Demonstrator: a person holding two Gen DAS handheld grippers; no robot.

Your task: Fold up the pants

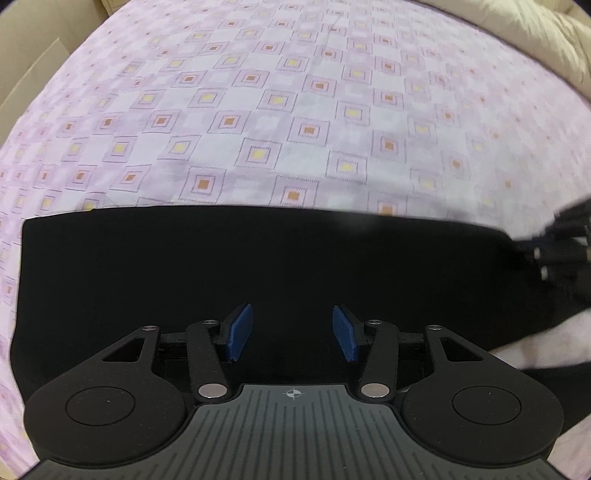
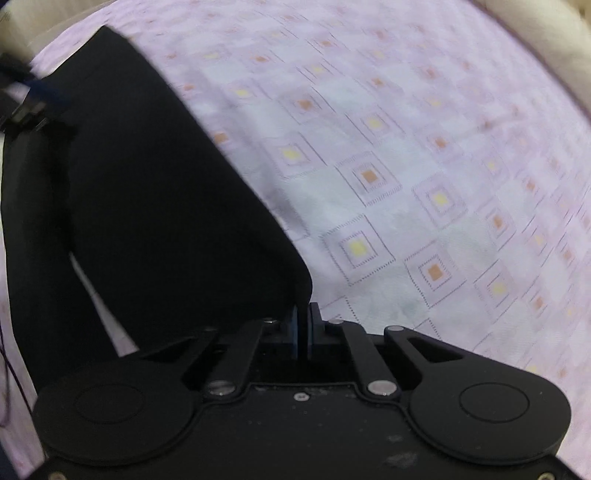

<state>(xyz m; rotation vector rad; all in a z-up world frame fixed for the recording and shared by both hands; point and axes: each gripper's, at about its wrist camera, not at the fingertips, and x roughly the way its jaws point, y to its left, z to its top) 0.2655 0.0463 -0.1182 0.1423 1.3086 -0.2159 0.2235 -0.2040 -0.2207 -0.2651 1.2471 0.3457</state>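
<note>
My right gripper [image 2: 303, 325] is clenched on a corner of the black pants [image 1: 258, 266]; my left gripper [image 1: 292, 332] hangs released above them.

Much is hard to read: the pants are so dark that no seam, pocket or crease shows; their near part is hidden under my left gripper's body at 6 o'clock, and their far end at 3 o'clock blurs into my other gripper; in the right wrist view the fabric runs off toward 9 o'clock, where my left gripper is a dark smear, and the bedsheet [image 1: 295, 110] is blurred; the cloth lies flat as a wide black band on the pink checked bedsheet, its far edge straight, its 9 o'clock corner square; my blue left pads [image 1: 242, 330] stand apart with only black fabric behind them, and I cannot tell whether they touch it; a cream blanket [image 1: 535, 33] sits at 1 o'clock.
</note>
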